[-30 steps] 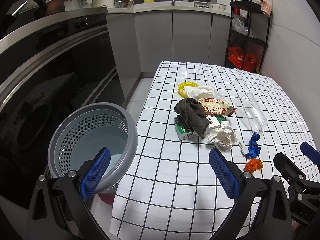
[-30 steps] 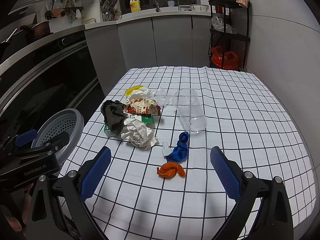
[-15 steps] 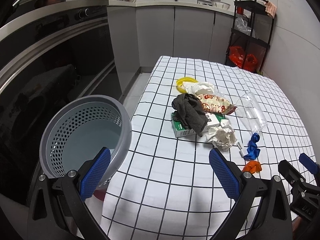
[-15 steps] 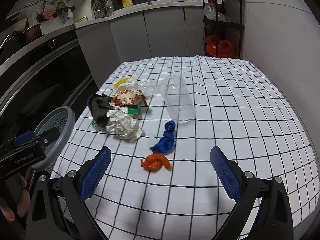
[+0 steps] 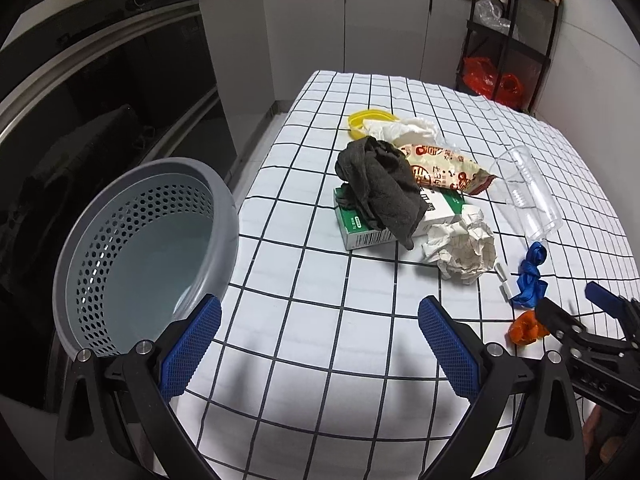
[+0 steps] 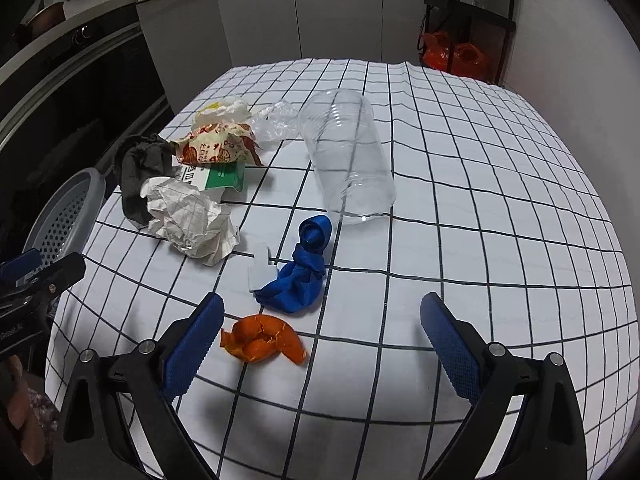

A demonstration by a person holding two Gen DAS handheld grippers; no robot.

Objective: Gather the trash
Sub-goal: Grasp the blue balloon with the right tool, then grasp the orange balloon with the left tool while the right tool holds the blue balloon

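A kitchen with grey cabinets and a dark oven front surrounds a table [image 5: 312, 320] covered by a white cloth with a black grid. The trash lies in a loose group on the cloth: a dark grey rag [image 5: 380, 184] is draped over a green and white carton [image 5: 360, 228], a printed snack wrapper [image 5: 444, 168] rests just behind it, and a yellow lid [image 5: 368, 120] with a white tissue [image 5: 412, 130] sits at the far end of the pile. A crumpled paper ball [image 6: 188, 220] lies beside the carton, and a clear plastic cup [image 6: 348, 156] lies on its side a little apart. Nearer the right gripper [image 6: 318, 344] are a blue balloon [image 6: 300, 276] with a small white clip [image 6: 260, 266] touching it, and a curl of orange peel [image 6: 264, 344] close to the gripper's left finger. The right gripper's jaws stand wide and hold nothing, low over the cloth with the peel just inside them. The left gripper [image 5: 318, 346] also has its jaws wide and empty, at the table's near left edge. A grey perforated basket [image 5: 132, 248] sits at that edge, beside the left gripper, with nothing visible inside it.
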